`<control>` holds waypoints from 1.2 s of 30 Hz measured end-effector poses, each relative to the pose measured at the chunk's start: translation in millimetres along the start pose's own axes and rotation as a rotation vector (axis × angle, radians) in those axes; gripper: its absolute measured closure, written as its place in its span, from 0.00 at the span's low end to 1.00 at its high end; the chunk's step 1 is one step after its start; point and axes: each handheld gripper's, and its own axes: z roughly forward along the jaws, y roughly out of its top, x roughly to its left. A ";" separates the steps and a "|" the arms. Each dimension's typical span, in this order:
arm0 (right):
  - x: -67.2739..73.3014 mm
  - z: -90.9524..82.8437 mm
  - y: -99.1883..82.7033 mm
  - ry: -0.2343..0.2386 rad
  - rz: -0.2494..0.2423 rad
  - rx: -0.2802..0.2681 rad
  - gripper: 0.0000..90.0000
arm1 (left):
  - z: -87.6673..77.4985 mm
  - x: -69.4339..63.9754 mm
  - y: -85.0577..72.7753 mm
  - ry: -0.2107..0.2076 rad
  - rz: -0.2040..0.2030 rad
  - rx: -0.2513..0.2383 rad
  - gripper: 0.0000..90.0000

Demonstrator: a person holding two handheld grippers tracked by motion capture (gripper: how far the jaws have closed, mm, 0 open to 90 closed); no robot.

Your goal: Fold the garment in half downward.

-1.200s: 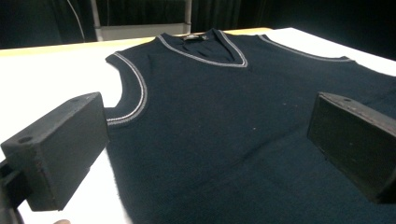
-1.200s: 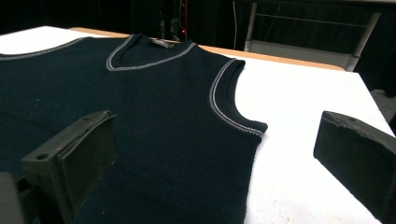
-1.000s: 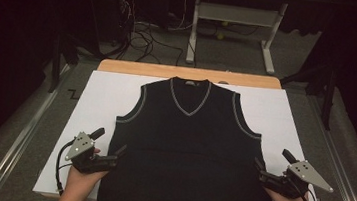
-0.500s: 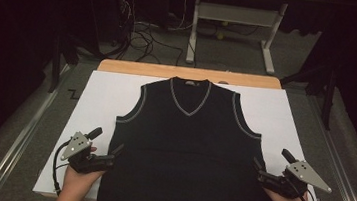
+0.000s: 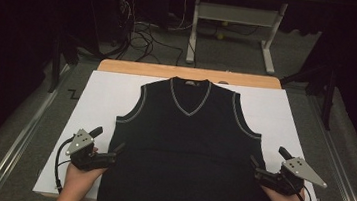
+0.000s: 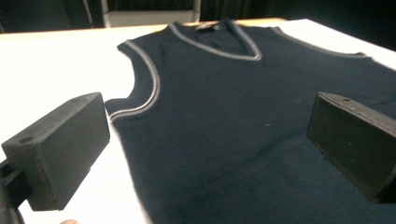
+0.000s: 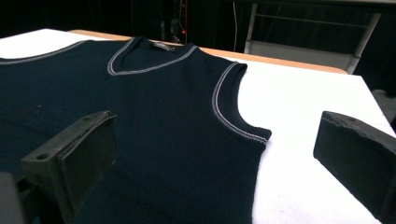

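Note:
A black sleeveless V-neck vest [image 5: 186, 146] with grey trim lies flat, neck away from me, on a white sheet [image 5: 101, 97]. My left gripper [image 5: 114, 154] is open at the vest's lower left side. In the left gripper view the left gripper [image 6: 210, 126] straddles that side edge of the vest [image 6: 224, 116], one jaw over the sheet and one over the cloth. My right gripper [image 5: 255, 168] is open at the lower right side. In the right gripper view the right gripper [image 7: 219, 140] spans the edge of the vest [image 7: 154, 107] the same way. Nothing is held.
The sheet covers a wooden table whose far edge [image 5: 189, 74] shows bare. Beyond it stand a grey desk frame [image 5: 234, 31] and floor cables [image 5: 143, 34]. Metal rails [image 5: 21, 139] run along both sides of the table.
Both grippers have shifted only slightly at the vest's lower sides. The vest lies as before.

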 end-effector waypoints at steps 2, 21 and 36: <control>0.6 1.6 0.8 0.002 0.001 0.007 0.00 | 2.7 2.1 1.0 0.001 -0.013 0.021 0.00; -5.6 29.3 4.7 -0.008 0.041 0.187 0.25 | 18.9 13.1 0.3 0.067 -0.063 0.233 0.16; -18.0 37.6 -5.8 0.041 0.104 0.399 0.42 | 30.0 11.6 -7.0 0.086 -0.026 0.419 0.46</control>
